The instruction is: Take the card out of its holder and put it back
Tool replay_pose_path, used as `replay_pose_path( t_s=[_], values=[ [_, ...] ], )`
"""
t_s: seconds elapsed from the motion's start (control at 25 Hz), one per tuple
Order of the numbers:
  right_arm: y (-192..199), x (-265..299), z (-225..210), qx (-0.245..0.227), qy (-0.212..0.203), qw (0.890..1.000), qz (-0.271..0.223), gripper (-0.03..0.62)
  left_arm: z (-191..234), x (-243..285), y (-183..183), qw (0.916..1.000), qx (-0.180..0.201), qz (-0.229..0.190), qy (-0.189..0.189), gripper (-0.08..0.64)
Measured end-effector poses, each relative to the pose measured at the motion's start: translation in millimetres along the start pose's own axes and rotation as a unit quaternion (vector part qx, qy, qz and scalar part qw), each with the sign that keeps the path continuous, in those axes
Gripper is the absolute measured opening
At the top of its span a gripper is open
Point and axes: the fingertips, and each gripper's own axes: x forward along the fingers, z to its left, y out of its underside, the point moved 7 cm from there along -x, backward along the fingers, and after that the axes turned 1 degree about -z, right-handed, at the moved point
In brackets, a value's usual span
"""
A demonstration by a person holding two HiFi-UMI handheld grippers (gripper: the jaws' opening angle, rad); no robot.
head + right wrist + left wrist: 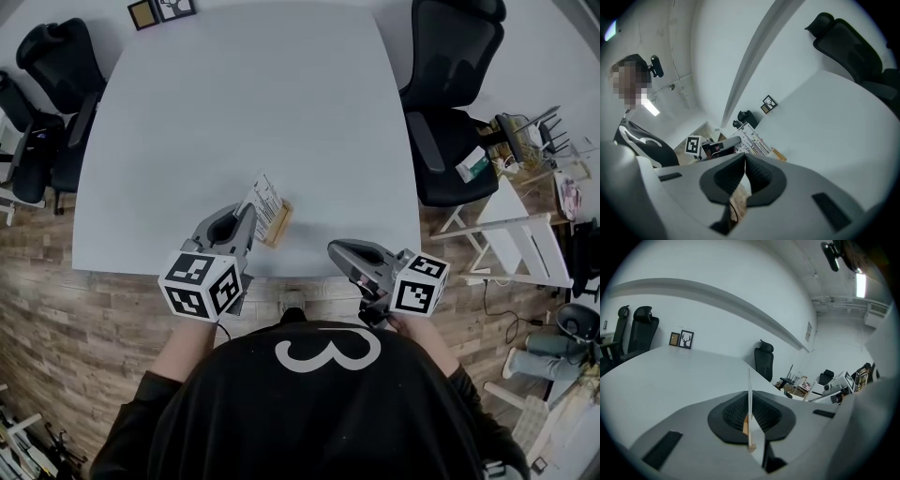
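Note:
A white printed card (pixel 265 203) stands tilted near the front edge of the white table (pixel 244 112), its lower edge at a small wooden holder (pixel 279 225). My left gripper (pixel 251 218) is shut on the card's near side. In the left gripper view the card (pixel 749 399) shows edge-on between the dark pads (pixel 733 413), with the holder (pixel 751 446) at its foot. I cannot tell how deep the card sits in the slot. My right gripper (pixel 334 248) hangs shut and empty at the table's front edge, to the right. From the right gripper view I see the card (pixel 753 139) and holder (pixel 779 154).
Black office chairs stand at the right (pixel 450 103) and left (pixel 52 103) of the table. Two small picture frames (pixel 161 11) sit at its far edge. A white folding chair (pixel 511 239) and clutter stand on the wooden floor at the right.

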Motion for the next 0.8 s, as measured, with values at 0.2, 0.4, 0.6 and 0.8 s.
replay_pose_path(
  t_s=[0.2,0.4,0.6,0.8],
  values=[
    [-1.0,1.0,0.0,0.001,0.004,1.0,-0.006,0.011,0.1,2.8,-0.9,1.0,0.001,0.0,-0.008,0.025],
    [-0.8,0.7,-2.8,0.004,0.008,1.0,-0.01,0.011,-2.9,3.4,-1.0,0.9999,0.002,0.007,-0.011,0.025],
    [1.1,2.2,-2.6,0.005,0.008,1.0,-0.013,0.011,-2.1,4.5,-0.4,0.9998,-0.007,0.009,-0.016,0.025],
    [0.7,2.1,-2.2,0.005,0.009,1.0,-0.016,0.011,-2.5,7.3,-0.6,0.9997,-0.01,0.011,-0.019,0.025]
  ],
)
